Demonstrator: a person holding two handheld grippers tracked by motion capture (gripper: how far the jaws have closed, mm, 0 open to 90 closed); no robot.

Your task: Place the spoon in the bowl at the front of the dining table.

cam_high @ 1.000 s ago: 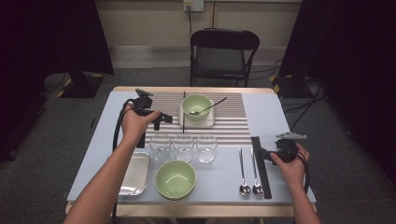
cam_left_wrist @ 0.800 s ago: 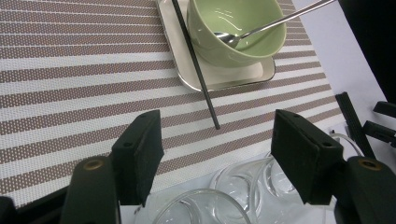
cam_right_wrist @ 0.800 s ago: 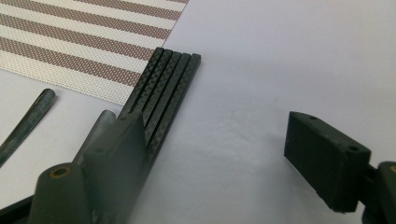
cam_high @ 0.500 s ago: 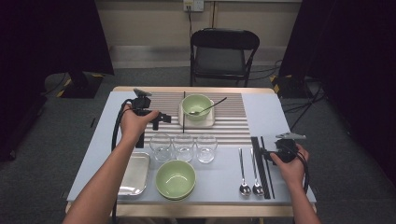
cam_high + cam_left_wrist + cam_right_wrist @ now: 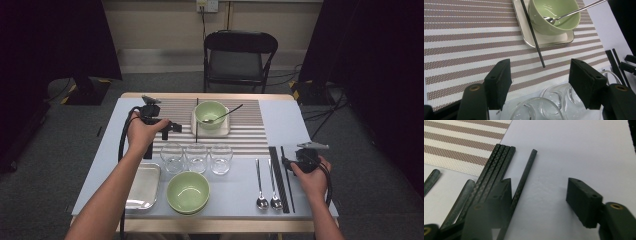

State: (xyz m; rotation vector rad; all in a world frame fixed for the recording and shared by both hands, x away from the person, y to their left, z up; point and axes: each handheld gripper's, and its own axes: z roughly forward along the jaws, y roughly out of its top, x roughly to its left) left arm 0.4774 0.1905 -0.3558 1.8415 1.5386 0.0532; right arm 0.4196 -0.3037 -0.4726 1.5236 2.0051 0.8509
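Chopsticks (image 5: 279, 177) lay as a black bundle at the right edge of the surface (image 5: 305, 125) in the high view, with 1 loose chopstick (image 5: 287, 177) just beside them on the right. Your right gripper (image 5: 289, 162) sat low over that spot, held in your right hand (image 5: 311, 175). To the left of the bundle lay 2 spoons (image 5: 267, 185). Your left gripper (image 5: 170, 127) hovered over the striped placemat (image 5: 250, 132), near 3 glasses (image 5: 196, 157) standing in a row. Beyond it, a green bowl (image 5: 210, 112) with a spoon in it stood on a small tray (image 5: 222, 131), and another single chopstick (image 5: 196, 120) rested across the tray's left edge.

Your left gripper view showed its fingers (image 5: 499, 80) spread wide with nothing between them, above the placemat and the rims of the glasses.

Your right gripper view showed the loose chopstick running just beside the inner face of the left finger (image 5: 499, 195), with the other finger well apart from it on bare surface. The fingers had just been closing, yet stood open, and they did not press on the chopstick. The bundle lay on the far side of that left finger.
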